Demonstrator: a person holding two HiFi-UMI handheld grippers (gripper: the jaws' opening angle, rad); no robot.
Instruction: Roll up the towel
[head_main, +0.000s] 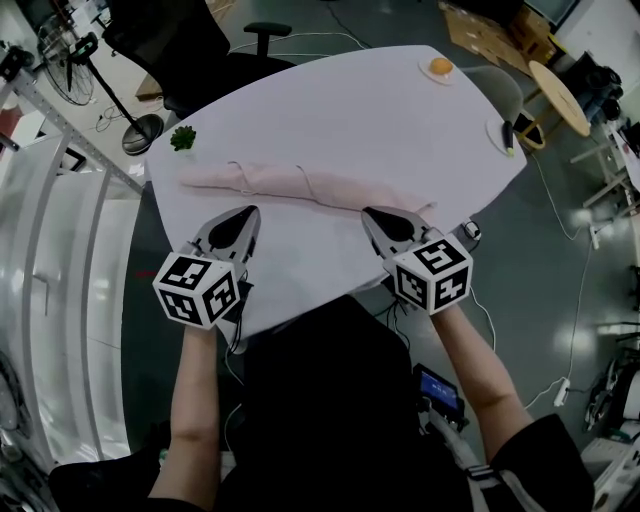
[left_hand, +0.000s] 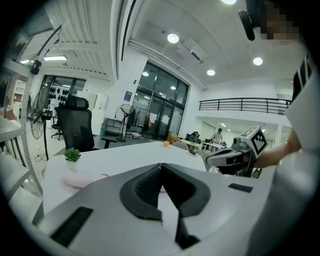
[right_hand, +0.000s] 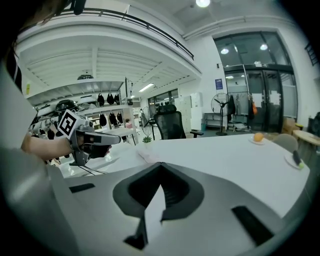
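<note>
Towel (head_main: 300, 185) is lying rolled, long and pink, across the white table (head_main: 350, 110). Left gripper (head_main: 249, 212) and right gripper (head_main: 368, 213) are hovering beside its near edge, jaws pressed together, empty.

The head view looks steeply down past left gripper (head_main: 249, 213) and right gripper (head_main: 369, 213); their views skim the shared tabletop (head_main: 340, 110).

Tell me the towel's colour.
The towel is pale pink, clearest in the head view.
</note>
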